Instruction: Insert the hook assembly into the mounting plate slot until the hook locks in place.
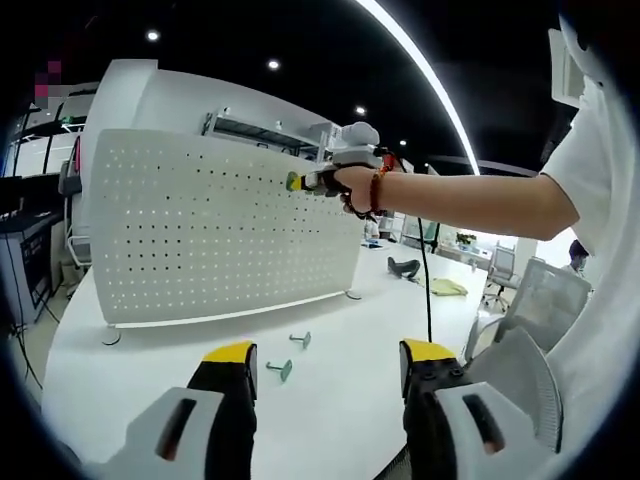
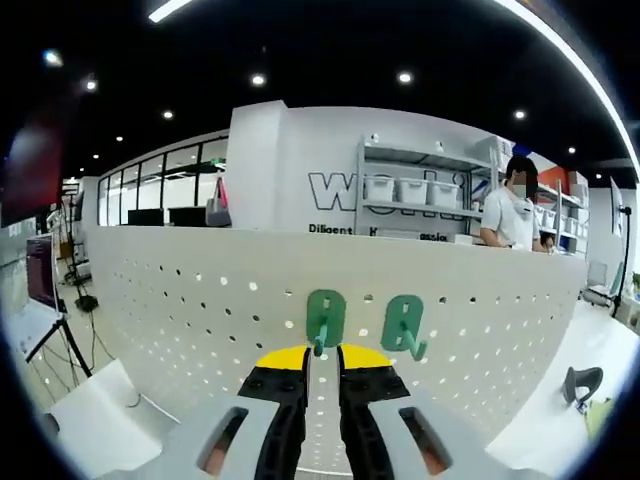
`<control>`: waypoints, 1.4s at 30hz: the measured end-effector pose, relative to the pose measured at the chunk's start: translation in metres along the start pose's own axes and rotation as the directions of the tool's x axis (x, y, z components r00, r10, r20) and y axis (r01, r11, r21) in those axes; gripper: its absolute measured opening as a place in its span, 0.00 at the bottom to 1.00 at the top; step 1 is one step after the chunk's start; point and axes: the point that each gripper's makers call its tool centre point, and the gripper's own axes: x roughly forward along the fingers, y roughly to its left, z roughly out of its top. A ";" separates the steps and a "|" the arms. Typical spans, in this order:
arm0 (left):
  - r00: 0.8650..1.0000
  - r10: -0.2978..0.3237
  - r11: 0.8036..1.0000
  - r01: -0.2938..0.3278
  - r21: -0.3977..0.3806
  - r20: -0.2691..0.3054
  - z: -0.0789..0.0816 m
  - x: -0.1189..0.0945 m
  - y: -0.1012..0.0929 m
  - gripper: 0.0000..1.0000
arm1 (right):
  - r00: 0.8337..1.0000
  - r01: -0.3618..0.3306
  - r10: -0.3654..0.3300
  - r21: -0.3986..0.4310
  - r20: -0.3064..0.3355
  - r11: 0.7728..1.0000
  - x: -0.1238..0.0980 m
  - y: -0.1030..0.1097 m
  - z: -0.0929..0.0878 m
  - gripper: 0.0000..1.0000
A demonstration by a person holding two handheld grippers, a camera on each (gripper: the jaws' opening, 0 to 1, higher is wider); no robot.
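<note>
A: Right claw (image 2: 322, 362): state?

B: Yellow-tipped jaws nearly together, pinched on the stem of a green hook (image 2: 324, 322). Its backplate sits flat against the white pegboard (image 2: 180, 300) straight ahead of the tips. Cannot tell whether it is fully seated.

A: Anything beside it?

B: A second green hook (image 2: 404, 328), just right of the claw's tips, already on the board, prong curling outward.

A: Left claw (image 1: 330, 362)?

B: Jaws spread wide, nothing between them. It hangs low over the white counter (image 1: 340, 420).

A: What lies ahead of it?

B: Two loose green hooks on the counter, one just beyond the left jaw (image 1: 281, 369), another a little farther on (image 1: 301, 339). Beyond them the pegboard (image 1: 200, 230) stands upright on small feet. Up and ahead, the person's hand (image 1: 357, 186) holds the right claw (image 1: 296, 181) with its green tip pressed to the board's upper area.

A: Background?

B: Shelving with bins, and a person standing behind the board, far right of the right claw.
</note>
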 end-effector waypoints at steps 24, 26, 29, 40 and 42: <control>0.999 0.007 1.000 -0.007 0.006 -0.041 -0.011 0.004 -0.019 0.57 | 0.998 -0.058 0.060 0.089 -0.028 0.994 -0.040 0.003 -0.044 0.10; 0.999 0.006 1.000 -0.006 0.006 -0.042 -0.011 0.006 -0.019 0.57 | 0.997 -0.065 0.068 0.100 -0.026 0.993 -0.041 0.004 -0.048 0.10; 0.999 0.002 1.000 -0.002 0.003 -0.050 -0.012 0.008 -0.019 0.57 | 0.996 -0.073 0.077 0.094 -0.040 0.993 -0.045 0.008 -0.056 0.10; 0.997 -0.030 0.999 0.031 0.010 -0.072 -0.014 0.014 -0.020 0.56 | 0.987 -0.102 0.114 0.111 -0.112 0.989 -0.056 0.023 -0.098 0.10; 0.997 -0.035 0.999 0.036 0.008 -0.075 -0.015 0.016 -0.020 0.56 | 0.985 -0.101 0.115 0.110 -0.127 0.989 -0.057 0.024 -0.105 0.10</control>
